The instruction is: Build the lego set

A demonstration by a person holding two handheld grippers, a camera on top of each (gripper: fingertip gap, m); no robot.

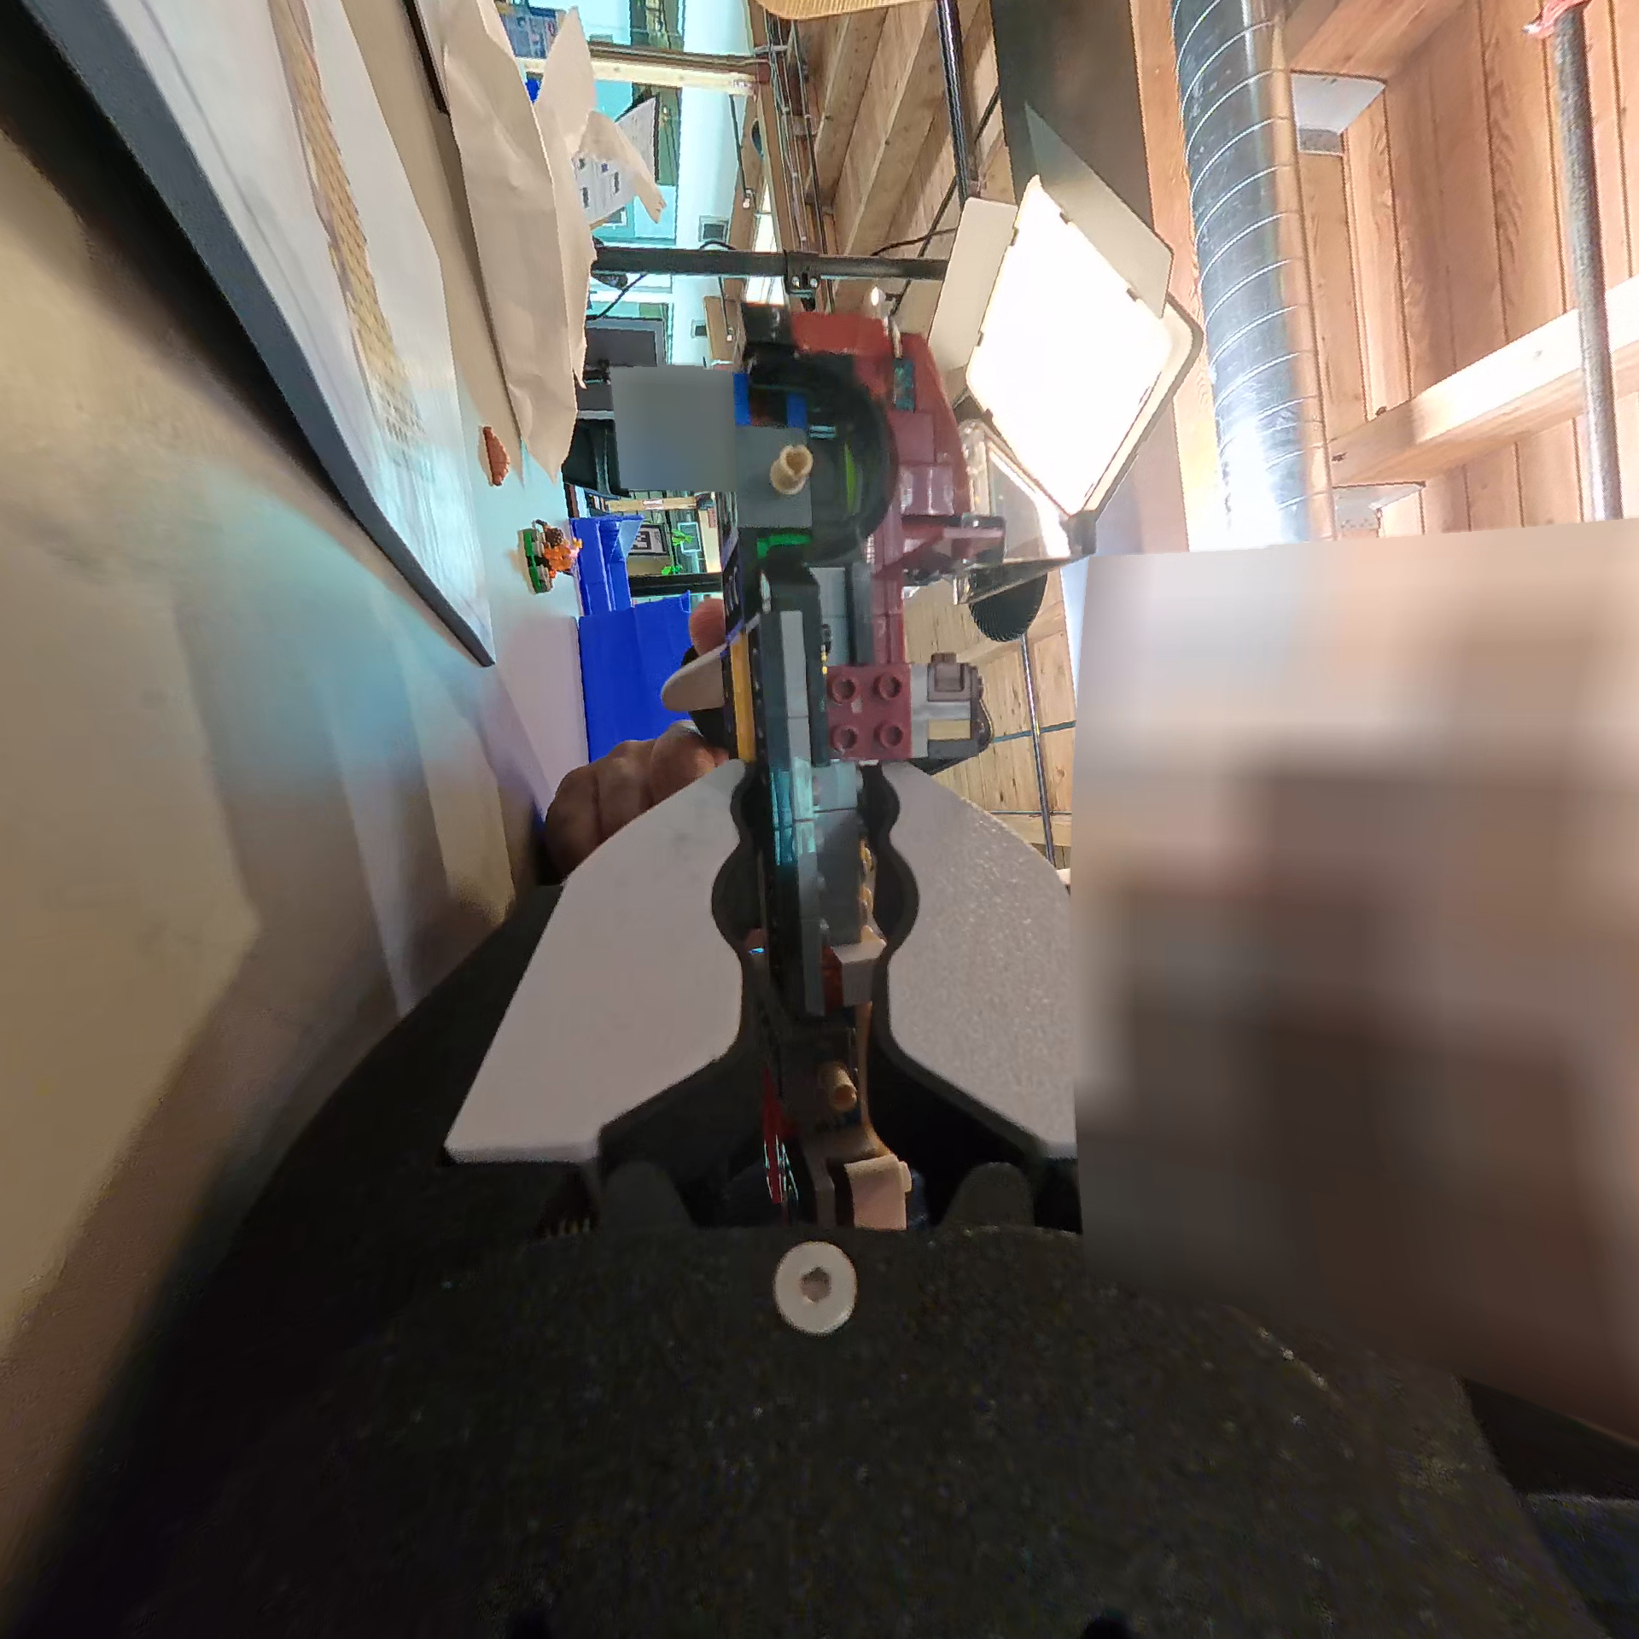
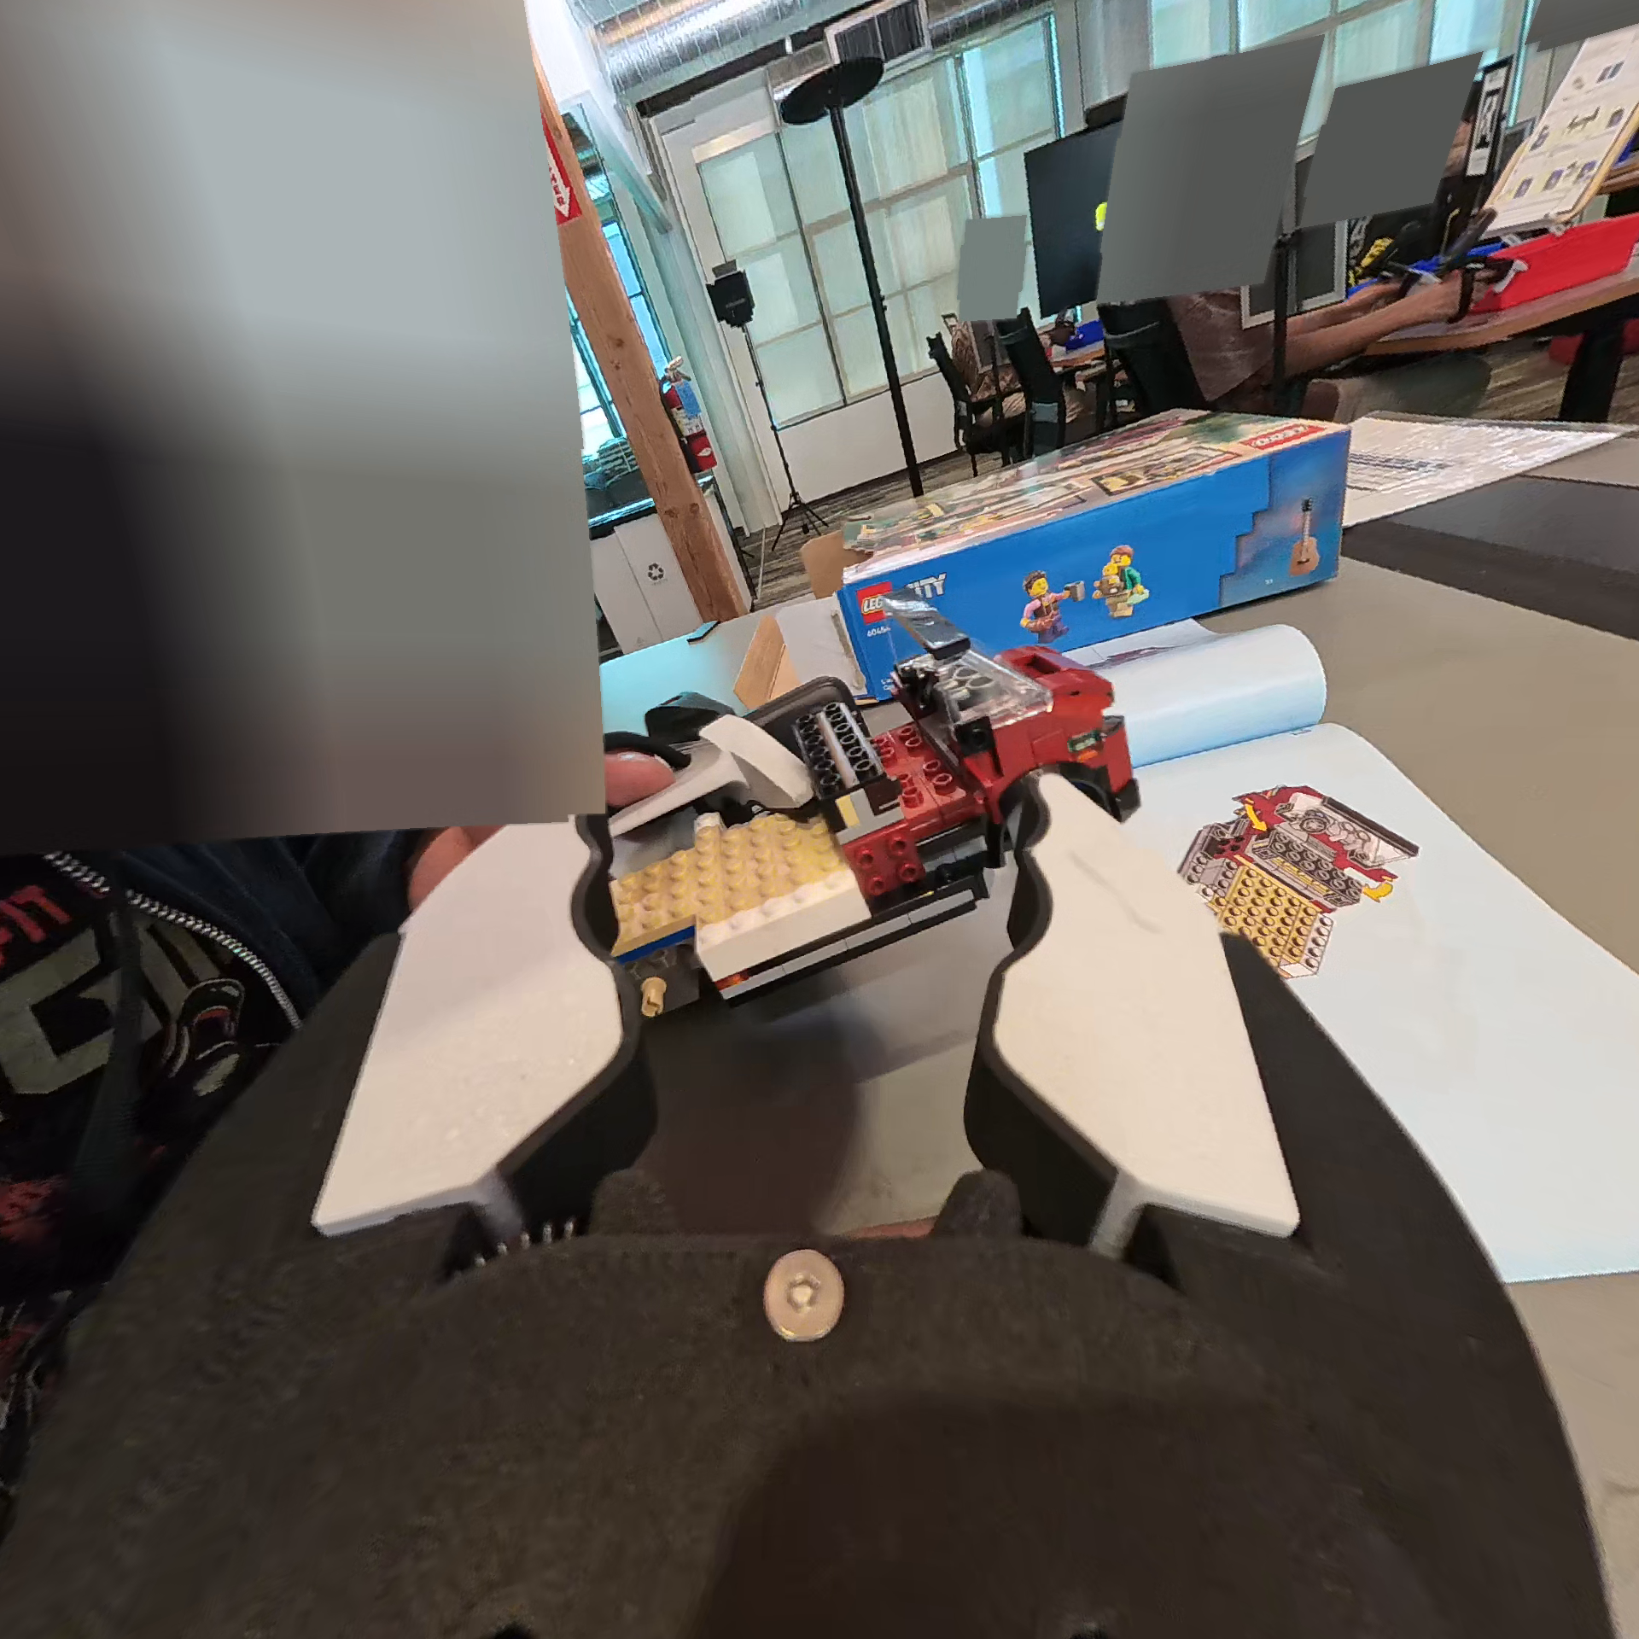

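Our left claw (image 1: 811, 798) is clamped on the edge of a half-built brick truck (image 2: 887, 825), both pads pressing its grey-and-black base, holding it above the worktop (image 2: 1463, 639) beside the open instruction booklet (image 2: 1419, 1020). Our right claw (image 2: 811, 851) stands wide open around the truck's tan bed, gripping nothing. A blue set box (image 2: 1109, 550) lies closed toward the worktop's far edge.

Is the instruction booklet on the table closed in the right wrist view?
No: the instruction booklet lies open on the table, its page showing a drawing of the brick truck.
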